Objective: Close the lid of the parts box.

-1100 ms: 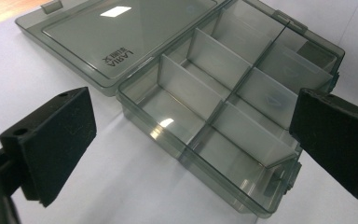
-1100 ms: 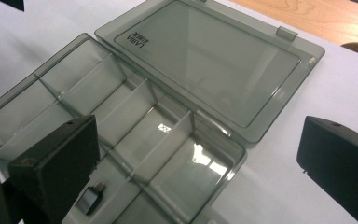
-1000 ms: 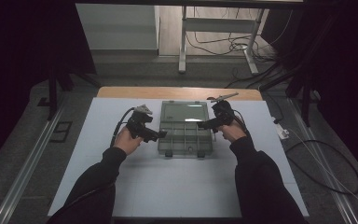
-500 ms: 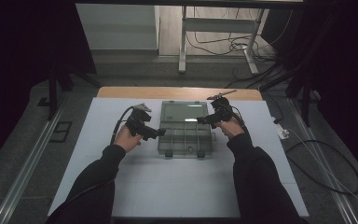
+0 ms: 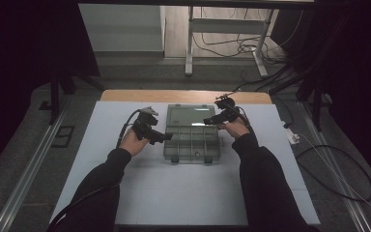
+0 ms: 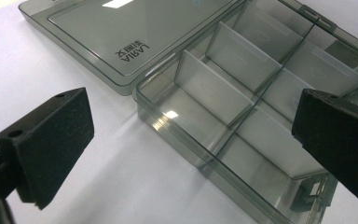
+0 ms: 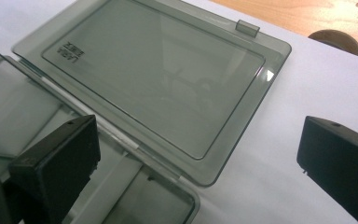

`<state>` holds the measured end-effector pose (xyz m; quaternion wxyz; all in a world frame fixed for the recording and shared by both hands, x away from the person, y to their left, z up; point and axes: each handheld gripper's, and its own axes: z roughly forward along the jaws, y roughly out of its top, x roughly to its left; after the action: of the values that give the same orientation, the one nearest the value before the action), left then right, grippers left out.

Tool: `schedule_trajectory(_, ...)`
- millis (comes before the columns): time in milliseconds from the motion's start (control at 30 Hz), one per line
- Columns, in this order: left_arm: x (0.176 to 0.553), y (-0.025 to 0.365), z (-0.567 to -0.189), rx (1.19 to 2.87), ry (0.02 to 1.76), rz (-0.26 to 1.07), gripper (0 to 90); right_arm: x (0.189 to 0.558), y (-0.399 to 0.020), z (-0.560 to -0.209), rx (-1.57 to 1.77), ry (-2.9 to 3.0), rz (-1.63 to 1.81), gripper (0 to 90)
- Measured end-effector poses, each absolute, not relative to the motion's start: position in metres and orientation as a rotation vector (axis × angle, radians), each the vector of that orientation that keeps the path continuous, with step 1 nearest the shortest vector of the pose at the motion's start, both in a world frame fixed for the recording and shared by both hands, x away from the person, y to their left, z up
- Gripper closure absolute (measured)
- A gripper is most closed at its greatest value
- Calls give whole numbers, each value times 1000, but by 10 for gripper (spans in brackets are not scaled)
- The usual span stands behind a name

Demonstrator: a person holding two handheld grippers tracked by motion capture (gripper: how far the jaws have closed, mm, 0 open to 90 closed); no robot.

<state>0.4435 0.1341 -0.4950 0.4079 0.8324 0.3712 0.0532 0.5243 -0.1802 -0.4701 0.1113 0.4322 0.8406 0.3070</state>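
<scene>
The left gripper is hanging with its jaws spread wide and nothing between them, hovering just above the near left corner of the clear compartment box; in the high view the same left gripper is sitting at the box's left edge, its tips too small to read there. The right gripper is likewise gaping wide and gripping nothing, poised over the hinge line where the tray is meeting the flat-lying lid; from above, the right gripper is pointing in from the box's right rear corner. The box is lying open in the middle of the white table, lid folded back away from the person. The left gripper view is showing the dividers and small printed lettering on the lid (hard to make out), while the right jaw is cutting off the tray's far corner. The right gripper view is showing the lid's latch tab and a round dark object on the wooden strip, cut off by the frame and not identifiable.
</scene>
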Motion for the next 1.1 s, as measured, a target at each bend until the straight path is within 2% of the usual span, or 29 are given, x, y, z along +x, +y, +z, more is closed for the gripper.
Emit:
schedule_trajectory(600, 444, 133, -498, 2124, 933, 118, 0, 544, -176, -489, 1317, 2496, 741, 13)
schedule_trajectory(833, 444, 134, -499, 2131, 934, 120, 0, 547, -180, -488, 1330, 2487, 739, 154)
schedule_trajectory(867, 444, 134, -499, 2131, 934, 121, 0, 548, -181, -487, 1325, 2487, 742, 218)
schedule_trajectory(933, 444, 134, -500, 2134, 934, 120, 0, 548, -181, -487, 1323, 2487, 748, 246)
schedule_trajectory(967, 444, 133, -500, 2136, 934, 121, 0, 548, -182, -487, 1326, 2488, 743, 292)
schedule_trajectory(1000, 444, 133, -500, 2137, 934, 121, 0, 549, -182, -487, 1349, 2497, 745, 380)
schedule_trajectory(1100, 444, 133, -500, 2138, 934, 120, 0, 550, -182, -487, 1370, 2502, 733, 432)
